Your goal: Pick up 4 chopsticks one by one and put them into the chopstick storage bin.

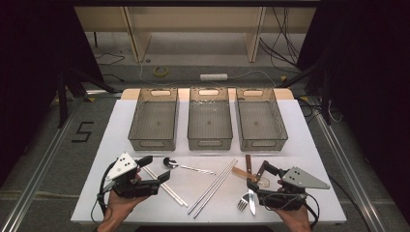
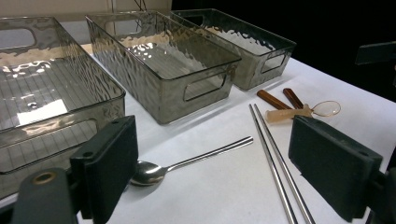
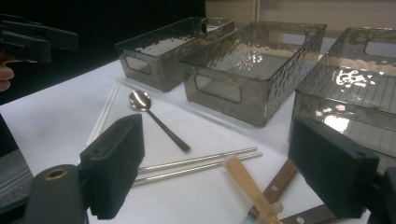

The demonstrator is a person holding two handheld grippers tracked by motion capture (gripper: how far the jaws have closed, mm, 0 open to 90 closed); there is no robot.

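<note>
Evidently nothing is picked yet: left gripper (image 1: 153,170) and right gripper (image 1: 255,177) are both held agape, empty. Steel spoon (image 2: 154,171) lies at 12 o'clock between the left jaws; three bins (image 1: 209,118) beyond. Lowering and closing is judged next.

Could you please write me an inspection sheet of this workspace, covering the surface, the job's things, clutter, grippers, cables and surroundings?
Surface: white table, flat and bare between items.
Job's things: three clear bins in a row at the far side, all empty; metal spoon, steel chopsticks, white chopsticks, amber plastic spoon, fork and brown-handled knife lie in front of them.
Clutter: nothing seen.
Grippers: left gripper and right gripper hand-held at the near edge, jaws open, nothing between them.
Cables: one trails from each gripper; loose ones on the floor beyond.
Surroundings: wooden furniture legs, white power strip, tape roll.
</note>
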